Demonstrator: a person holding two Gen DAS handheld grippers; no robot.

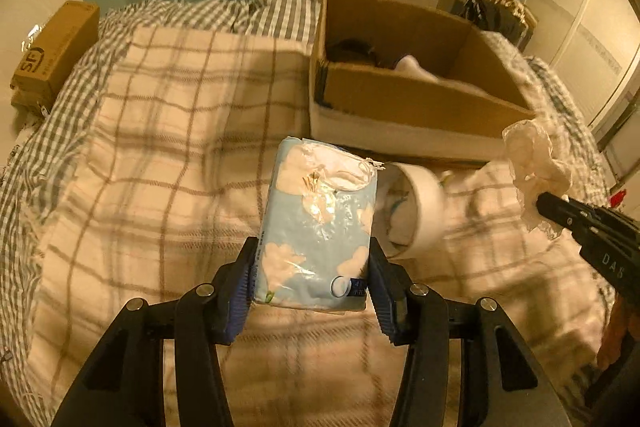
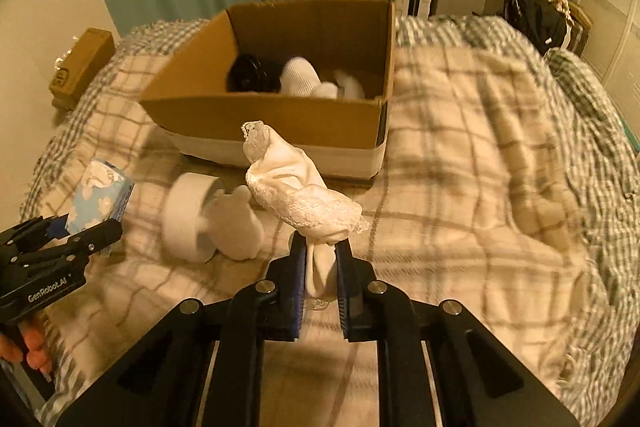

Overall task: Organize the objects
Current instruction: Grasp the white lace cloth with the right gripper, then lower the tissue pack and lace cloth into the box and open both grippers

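My left gripper (image 1: 312, 267) is shut on a light blue tissue pack (image 1: 320, 211) with white cloud prints, held clear above the checked blanket. My right gripper (image 2: 322, 259) is shut on a white lace-trimmed cloth (image 2: 304, 187), which bunches up above the pads. An open cardboard box (image 2: 260, 115) stands on the bed just beyond both grippers. It holds a black round object (image 2: 248, 75) and white soft items (image 2: 300, 77). In the left wrist view the right gripper (image 1: 546, 207) and its cloth (image 1: 532, 167) show at the right, in front of the box (image 1: 400, 99).
A white roll (image 2: 184, 219) and a white soft item (image 2: 236, 227) lie on the blanket between the grippers, in front of the box. A small brown carton (image 1: 56, 51) sits beyond the bed's left edge. Green curtains, a suitcase and a mirror stand at the back.
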